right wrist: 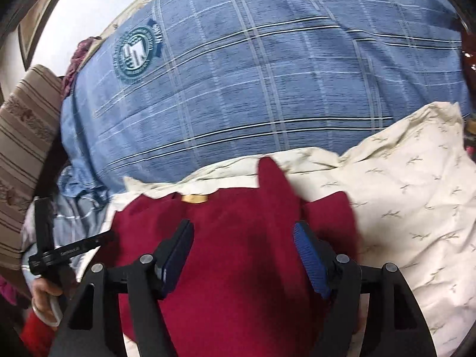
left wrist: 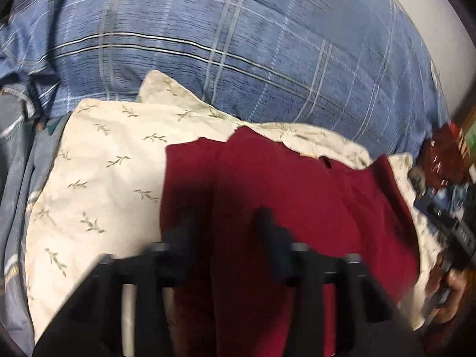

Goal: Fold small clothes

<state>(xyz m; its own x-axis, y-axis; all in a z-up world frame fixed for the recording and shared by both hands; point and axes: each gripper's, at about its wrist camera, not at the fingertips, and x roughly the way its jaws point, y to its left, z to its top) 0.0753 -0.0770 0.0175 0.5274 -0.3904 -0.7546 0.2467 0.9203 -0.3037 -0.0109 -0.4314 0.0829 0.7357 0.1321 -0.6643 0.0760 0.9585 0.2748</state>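
Right now I see the red garment [right wrist: 238,255] lying flat on the leaf-print cream cloth [right wrist: 416,208], running near to far directly under my right gripper [right wrist: 242,238], whose jaws stand apart over it, while my left gripper [left wrist: 226,226] looks pinched on its near edge.

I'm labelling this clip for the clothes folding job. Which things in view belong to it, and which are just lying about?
Part of the job:
- dark red knitted garment
- left gripper
- right gripper, jaws open above the garment

Just lying about:
- cream leaf-print cloth under the garment
- blue checked quilt
- brown striped cushion
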